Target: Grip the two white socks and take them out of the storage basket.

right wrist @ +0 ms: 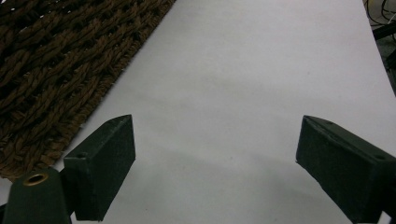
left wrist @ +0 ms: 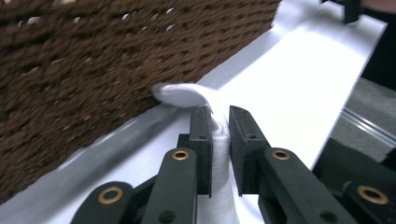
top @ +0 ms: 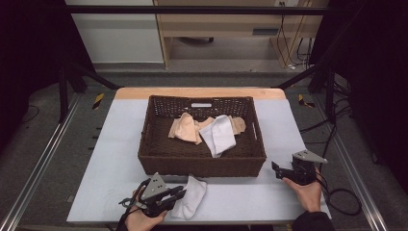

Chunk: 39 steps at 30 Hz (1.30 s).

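A white sock (top: pixel 193 198) lies on the white table (top: pixel 115 159) just in front of the brown wicker basket (top: pixel 202 162). My left gripper (top: pixel 180 193) is shut on it near the table's front edge. In the left gripper view the sock (left wrist: pixel 181 95) is pinched between the pads of the gripper (left wrist: pixel 219 119), and its free end curls toward the basket wall (left wrist: pixel 93 56). My right gripper (top: pixel 275 168) rests at the basket's right front corner, jaws wide open. In the right gripper view that gripper (right wrist: pixel 215 149) has bare table between its jaws.
Inside the basket lie a beige sock (top: pixel 185 127) and another white sock (top: pixel 220 135). The basket's woven wall (right wrist: pixel 46 60) stands to the left in the right gripper view. Black cables (top: pixel 344 199) trail off the table's right side.
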Tool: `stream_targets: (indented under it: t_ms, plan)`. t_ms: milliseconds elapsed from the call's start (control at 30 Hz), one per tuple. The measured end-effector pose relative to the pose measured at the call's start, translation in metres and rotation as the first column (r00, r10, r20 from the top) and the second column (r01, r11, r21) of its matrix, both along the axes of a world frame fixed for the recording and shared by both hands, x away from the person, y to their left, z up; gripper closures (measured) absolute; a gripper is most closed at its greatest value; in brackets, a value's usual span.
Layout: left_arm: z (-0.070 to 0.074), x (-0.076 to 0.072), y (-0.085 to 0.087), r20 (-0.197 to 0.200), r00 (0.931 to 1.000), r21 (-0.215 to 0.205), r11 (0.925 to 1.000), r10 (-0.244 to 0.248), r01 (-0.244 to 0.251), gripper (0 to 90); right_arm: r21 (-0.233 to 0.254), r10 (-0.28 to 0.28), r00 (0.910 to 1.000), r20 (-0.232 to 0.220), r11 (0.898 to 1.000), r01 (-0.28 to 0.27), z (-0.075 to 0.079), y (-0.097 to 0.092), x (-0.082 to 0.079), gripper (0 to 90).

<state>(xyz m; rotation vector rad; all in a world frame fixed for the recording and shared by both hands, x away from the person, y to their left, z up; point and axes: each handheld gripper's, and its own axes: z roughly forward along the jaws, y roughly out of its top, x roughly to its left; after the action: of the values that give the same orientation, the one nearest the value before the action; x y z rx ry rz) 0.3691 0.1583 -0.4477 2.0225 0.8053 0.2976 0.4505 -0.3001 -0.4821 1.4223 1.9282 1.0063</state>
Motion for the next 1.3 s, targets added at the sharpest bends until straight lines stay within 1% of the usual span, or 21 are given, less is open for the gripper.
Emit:
stream_targets:
  t_ms: [67,133,200,267,333,400,500,567,667,733,833,900,1067,1167,1200,1300]
  plan:
    - [-0.002,0.002,0.001,-0.004,0.9999,0.009,0.9999,0.012,-0.012,77.9,0.0,0.0,1.0,-0.001,1.0,0.0,0.0,0.0,0.0,12.0]
    - [-0.004,0.003,0.001,-0.003,0.9996,0.018,0.9994,0.029,-0.029,74.7,0.0,-0.003,1.0,-0.002,1.0,0.003,0.0,0.0,0.0,12.1]
    - [-0.006,0.004,0.001,0.006,0.9988,0.033,0.9982,0.05,-0.05,68.6,-0.001,-0.003,1.0,-0.003,1.0,0.003,0.0,0.0,0.0,12.0]
    - [-0.007,0.004,0.002,0.008,0.9981,0.04,0.9973,0.061,-0.061,61.1,-0.001,-0.002,1.0,-0.004,1.0,0.002,0.0,0.0,0.0,12.0]
    - [-0.007,0.005,0.003,0.005,0.9966,0.033,0.9961,0.082,-0.082,52.4,-0.001,-0.001,1.0,-0.004,1.0,0.001,0.0,0.0,0.0,12.0]
    - [-0.006,0.005,0.004,0.004,0.9947,0.016,0.9946,0.103,-0.103,45.5,-0.001,-0.001,1.0,-0.003,1.0,0.001,0.0,0.0,0.0,12.0]
    - [-0.003,0.004,0.006,0.008,0.9933,-0.001,0.9933,0.115,-0.115,39.9,0.001,-0.002,1.0,-0.001,1.0,0.002,0.0,0.0,0.0,12.1]
    - [0.0,0.003,0.006,0.01,0.9925,-0.016,0.9924,0.122,-0.122,38.5,0.003,-0.003,1.0,-0.001,1.0,0.003,0.0,0.0,0.0,12.0]
    - [0.007,0.001,0.009,0.023,0.9914,-0.041,0.9909,0.129,-0.128,37.8,0.008,-0.001,1.0,0.001,1.0,0.001,0.0,-0.001,0.0,12.1]
    - [0.013,-0.001,0.01,0.032,0.9897,-0.066,0.9883,0.14,-0.138,38.0,0.013,-0.003,1.0,0.002,1.0,0.003,0.001,-0.001,0.0,12.0]
    - [0.019,-0.003,0.012,0.044,0.988,-0.088,0.9856,0.148,-0.144,38.9,0.02,-0.004,1.0,0.008,1.0,0.004,0.002,-0.002,-0.001,12.0]
    - [0.024,-0.004,0.013,0.053,0.9865,-0.111,0.9827,0.155,-0.149,39.2,0.022,-0.006,0.9999,0.009,1.0,0.006,0.002,-0.002,-0.001,12.0]
    - [0.033,-0.002,0.013,0.063,0.9842,-0.137,0.9783,0.165,-0.156,40.2,0.02,-0.005,1.0,0.008,1.0,0.005,0.002,-0.002,0.0,12.0]
    - [0.04,0.0,0.014,0.079,0.9822,-0.149,0.9763,0.17,-0.157,40.4,0.024,-0.009,0.9999,0.007,1.0,0.009,0.002,-0.002,-0.001,12.0]
    - [0.044,0.001,0.014,0.086,0.9811,-0.158,0.9746,0.173,-0.158,40.6,0.02,-0.008,0.9999,0.01,1.0,0.008,0.002,-0.002,0.0,12.0]
    - [0.054,0.002,0.015,0.111,0.9778,-0.169,0.973,0.177,-0.157,40.7,0.019,-0.011,0.9999,0.007,1.0,0.011,0.002,-0.002,0.0,12.0]
